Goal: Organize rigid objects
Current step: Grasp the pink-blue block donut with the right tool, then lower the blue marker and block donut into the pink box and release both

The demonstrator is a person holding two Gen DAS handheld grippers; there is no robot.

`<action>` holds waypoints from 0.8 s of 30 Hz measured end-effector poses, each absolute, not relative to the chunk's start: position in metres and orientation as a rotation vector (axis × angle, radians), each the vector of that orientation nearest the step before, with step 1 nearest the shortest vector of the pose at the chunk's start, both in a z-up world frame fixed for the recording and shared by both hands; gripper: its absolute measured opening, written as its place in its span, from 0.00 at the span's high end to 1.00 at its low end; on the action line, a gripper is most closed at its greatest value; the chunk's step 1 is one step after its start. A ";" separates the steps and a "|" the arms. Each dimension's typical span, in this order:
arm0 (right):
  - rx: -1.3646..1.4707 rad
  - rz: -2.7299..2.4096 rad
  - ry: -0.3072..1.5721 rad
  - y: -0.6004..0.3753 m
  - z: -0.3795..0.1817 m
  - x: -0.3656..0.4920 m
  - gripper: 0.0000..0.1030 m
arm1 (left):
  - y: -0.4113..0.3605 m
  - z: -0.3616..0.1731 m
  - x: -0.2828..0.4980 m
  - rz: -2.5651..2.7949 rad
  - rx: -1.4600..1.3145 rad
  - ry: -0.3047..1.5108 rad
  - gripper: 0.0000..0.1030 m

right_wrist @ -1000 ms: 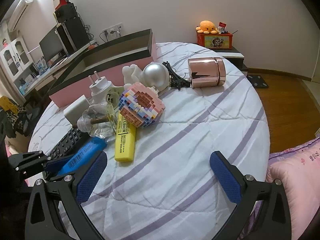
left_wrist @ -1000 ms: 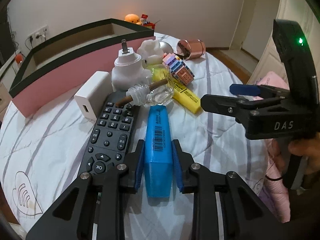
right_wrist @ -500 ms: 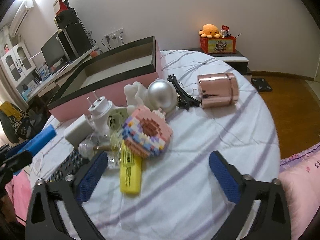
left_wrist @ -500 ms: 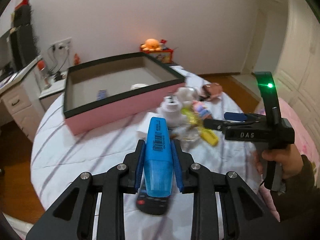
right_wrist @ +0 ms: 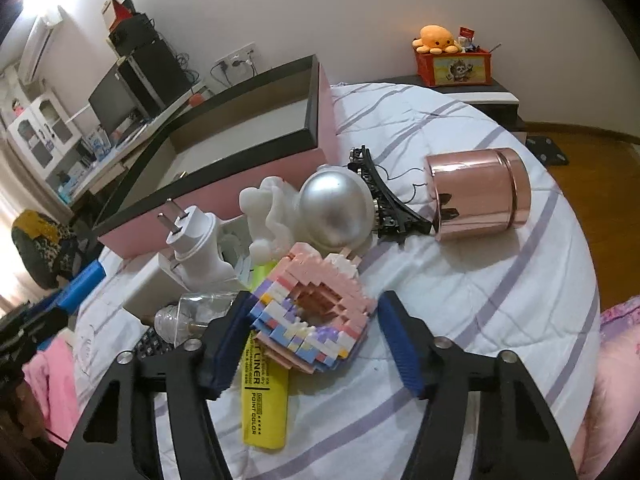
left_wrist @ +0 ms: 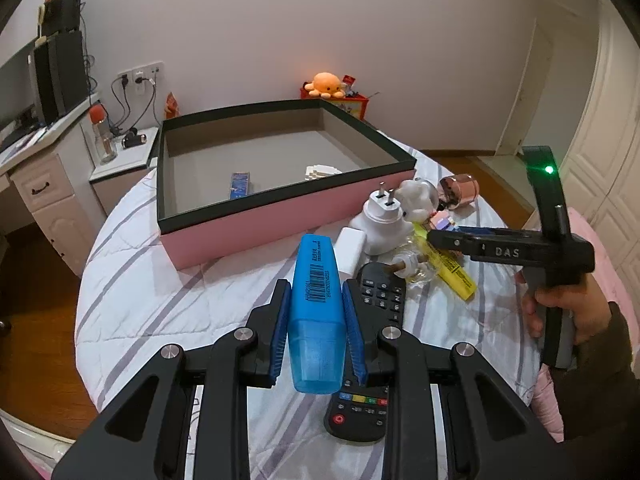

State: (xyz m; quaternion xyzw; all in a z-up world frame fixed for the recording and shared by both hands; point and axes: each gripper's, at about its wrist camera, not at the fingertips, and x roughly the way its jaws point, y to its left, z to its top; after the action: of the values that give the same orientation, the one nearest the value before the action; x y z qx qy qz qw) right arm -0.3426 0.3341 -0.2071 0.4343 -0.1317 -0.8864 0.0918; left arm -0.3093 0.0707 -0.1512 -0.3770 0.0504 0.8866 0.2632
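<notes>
Now my left tongs (left_wrist: 316, 332) are clamped on the blue highlighter (left_wrist: 317, 308), both pads pressed flat against its sides, and it hangs clear above the striped cloth of the desk (left_wrist: 160, 292). Directly beneath it lies the black remote (left_wrist: 370, 364), and beyond its tip stands the pink box (left_wrist: 280, 216) with the dark rim, open on top; a small blue item and something white lie on its floor, too small for me to name.

My right tongs (right_wrist: 310, 332) are closing around the pastel brick doughnut (right_wrist: 316, 320). It sits between the pads, with the left pad just beside its edge, perhaps grazing it, and the right pad apart from it by a visible gap. Under the doughnut, reaching back toward me, lies the yellow highlighter (right_wrist: 264, 404). Left of my left pad are the small glass bottle (right_wrist: 192, 312) and the white plug (right_wrist: 196, 244); ahead of the doughnut sit the silver ball (right_wrist: 336, 212) and a white figure (right_wrist: 268, 216), with the black hair clip (right_wrist: 384, 196) and the rose-gold tin (right_wrist: 480, 192) off to the right.
</notes>
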 end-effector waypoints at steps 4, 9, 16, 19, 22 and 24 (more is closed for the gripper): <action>1.279 -2.649 -0.334 0.329 -0.205 -0.337 0.39 | 0.067 -0.150 -0.314 2.406 -1.024 0.123 0.74; 1.271 -2.688 -0.265 0.324 -0.195 -0.326 0.39 | 0.063 -0.146 -0.322 2.419 -1.024 0.118 0.74; 1.157 -2.728 -0.177 0.315 -0.158 -0.315 0.39 | 0.064 -0.132 -0.333 2.428 -0.980 0.115 0.74; 1.115 -2.717 -0.137 0.306 -0.143 -0.322 0.39 | 0.068 -0.123 -0.344 2.430 -0.949 0.128 0.74; 1.094 -2.709 -0.073 0.295 -0.132 -0.340 0.39 | 0.069 -0.115 -0.360 2.421 -0.932 0.117 0.74; 1.080 -2.705 -0.049 0.290 -0.127 -0.355 0.39 | 0.067 -0.110 -0.376 2.440 -0.937 0.110 0.74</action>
State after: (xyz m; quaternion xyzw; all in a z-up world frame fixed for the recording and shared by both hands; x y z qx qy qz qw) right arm -0.3550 0.2896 -0.1269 0.3681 -0.0168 -0.9226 0.1139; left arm -0.3764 0.0673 -0.1101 -0.3459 0.0407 0.9007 0.2598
